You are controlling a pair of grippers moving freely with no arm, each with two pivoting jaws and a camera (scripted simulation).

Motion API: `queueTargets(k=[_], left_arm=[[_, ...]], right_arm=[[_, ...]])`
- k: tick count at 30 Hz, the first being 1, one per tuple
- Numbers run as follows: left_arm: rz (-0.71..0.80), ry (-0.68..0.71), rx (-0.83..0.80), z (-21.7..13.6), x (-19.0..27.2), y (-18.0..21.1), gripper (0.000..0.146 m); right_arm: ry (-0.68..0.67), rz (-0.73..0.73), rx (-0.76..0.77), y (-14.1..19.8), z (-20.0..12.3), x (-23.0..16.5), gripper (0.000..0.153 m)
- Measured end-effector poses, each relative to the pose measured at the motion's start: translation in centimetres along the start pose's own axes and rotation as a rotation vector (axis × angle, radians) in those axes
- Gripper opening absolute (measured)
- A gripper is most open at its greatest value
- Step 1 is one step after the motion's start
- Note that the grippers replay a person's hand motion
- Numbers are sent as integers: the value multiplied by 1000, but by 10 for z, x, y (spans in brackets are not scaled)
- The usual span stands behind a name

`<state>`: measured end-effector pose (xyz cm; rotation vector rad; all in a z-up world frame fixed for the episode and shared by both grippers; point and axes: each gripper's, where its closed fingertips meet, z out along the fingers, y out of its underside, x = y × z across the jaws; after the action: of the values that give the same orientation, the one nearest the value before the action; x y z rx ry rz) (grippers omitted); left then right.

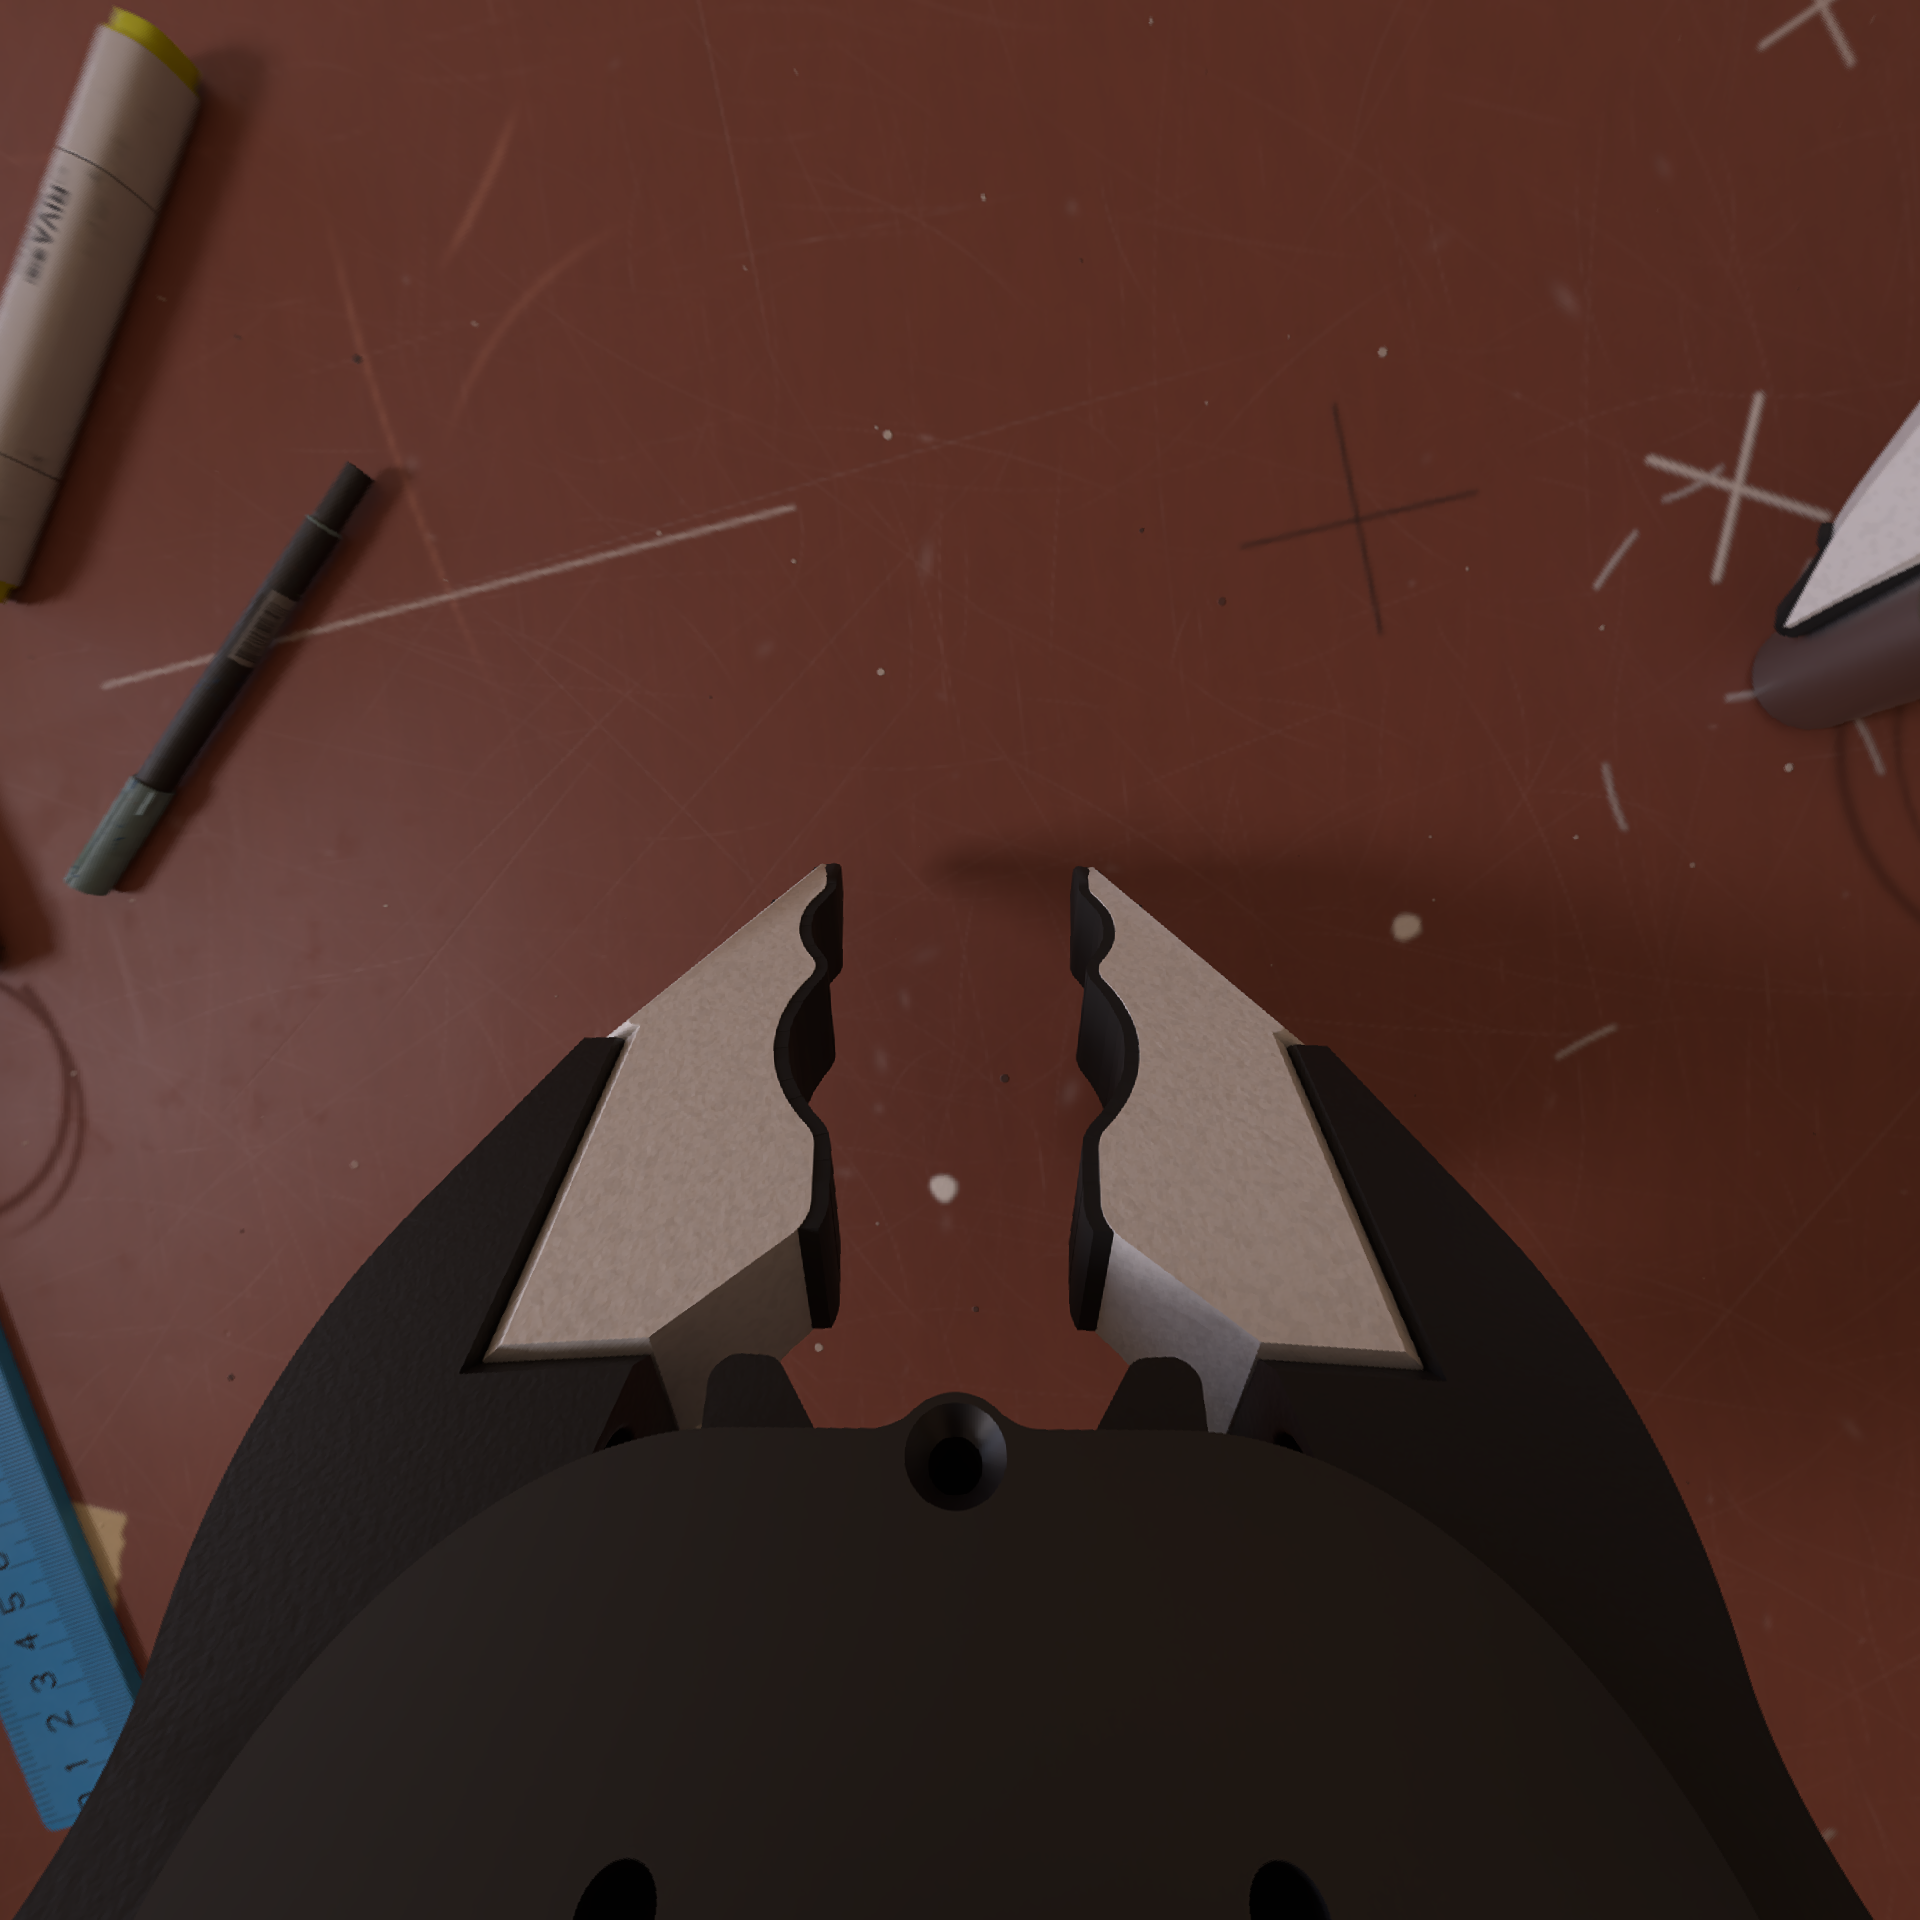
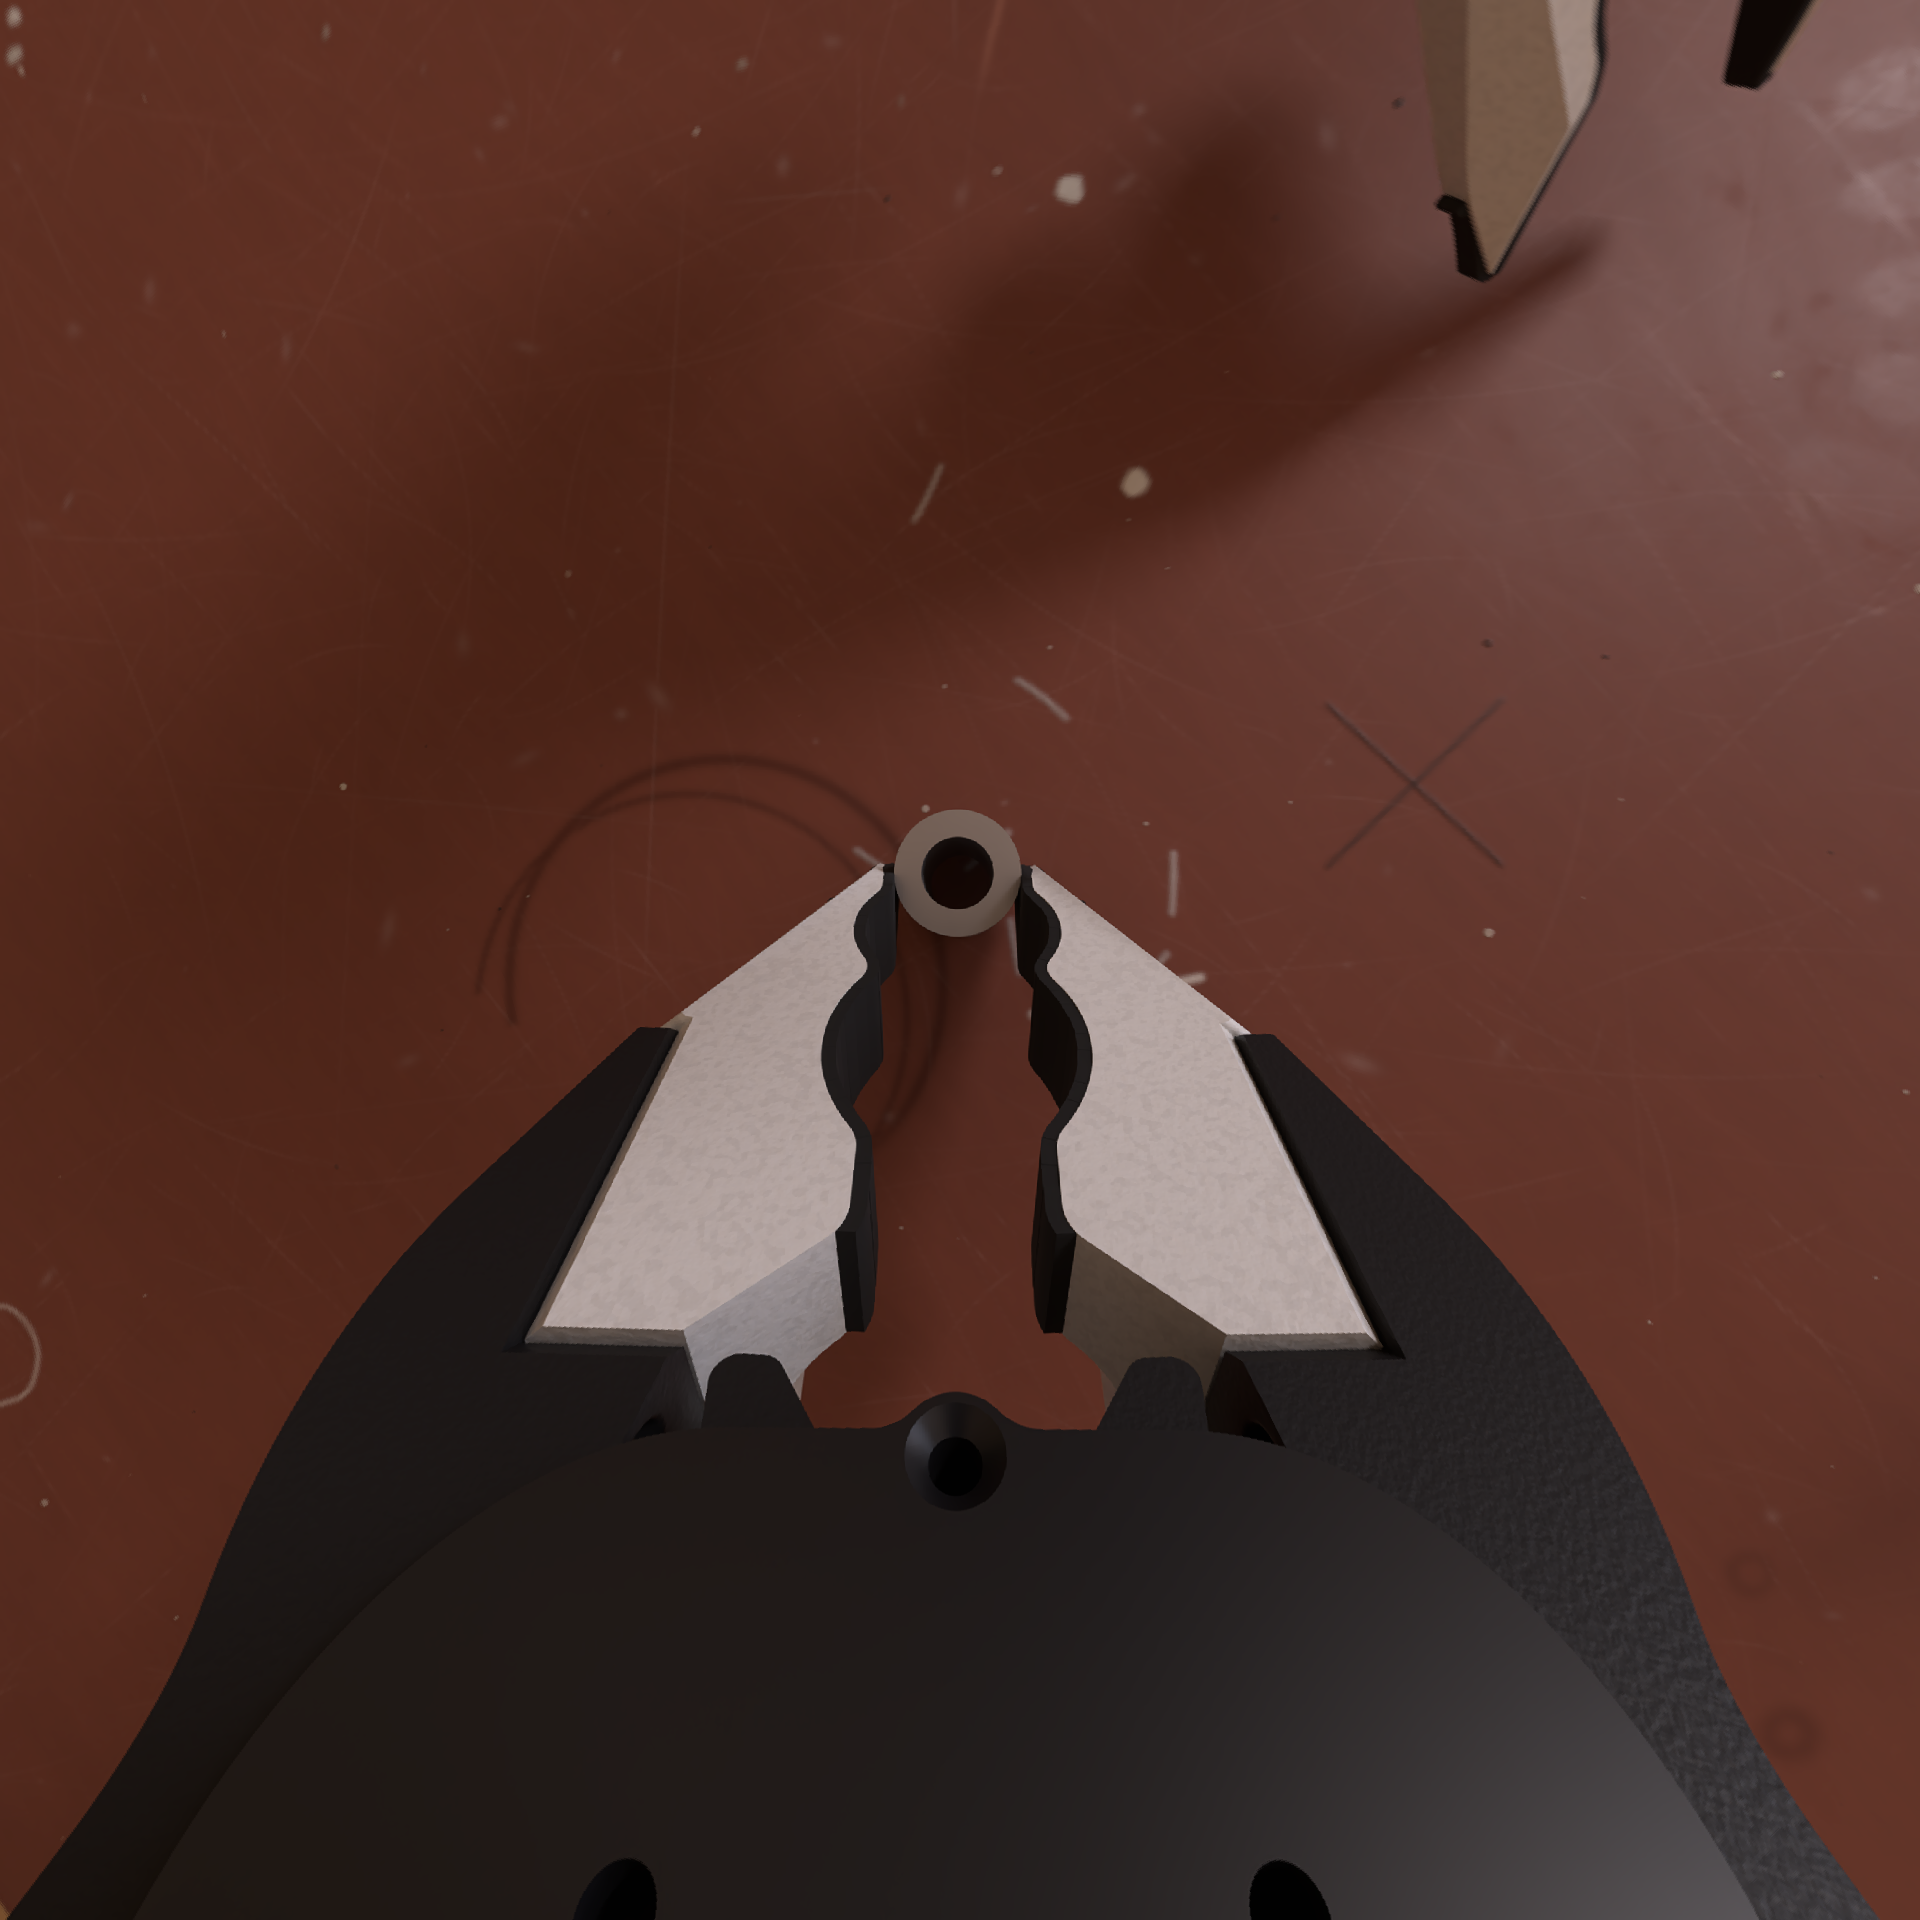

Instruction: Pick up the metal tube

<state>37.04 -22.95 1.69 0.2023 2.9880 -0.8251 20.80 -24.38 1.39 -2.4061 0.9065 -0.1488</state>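
The metal tube (image 2: 912, 875) is a short grey tube seen end-on, with a dark bore. It sits between the tips of my right gripper (image 2: 957, 881), whose jaws are closed against its two sides. In the left wrist view the tube (image 1: 1818, 691) shows at the far right edge under one right-gripper finger (image 1: 1870, 551). I cannot tell whether it is off the mat. My left gripper (image 1: 956, 883) is open and empty above the red-brown mat (image 1: 1039, 312), well to the left of the tube. One of its fingers (image 2: 1507, 135) shows at the top right of the right wrist view.
A beige marker with yellow ends (image 1: 83, 291), a thin dark pen with a grey-green cap (image 1: 223, 675) and a blue ruler (image 1: 47, 1621) lie along the left edge of the left wrist view. The mat is scratched and marked with crosses.
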Motion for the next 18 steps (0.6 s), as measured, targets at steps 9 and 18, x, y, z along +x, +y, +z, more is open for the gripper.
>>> queueTargets(k=[9, 18], left_arm=[[24, 117, 347, -51, 16, -37, 36], [245, 197, 680, -112, 39, -80, 30]], right_arm=[[-339, 353, 507, -74, -54, 40, 22], [-871, 486, 821, -137, -92, 58, 22]])
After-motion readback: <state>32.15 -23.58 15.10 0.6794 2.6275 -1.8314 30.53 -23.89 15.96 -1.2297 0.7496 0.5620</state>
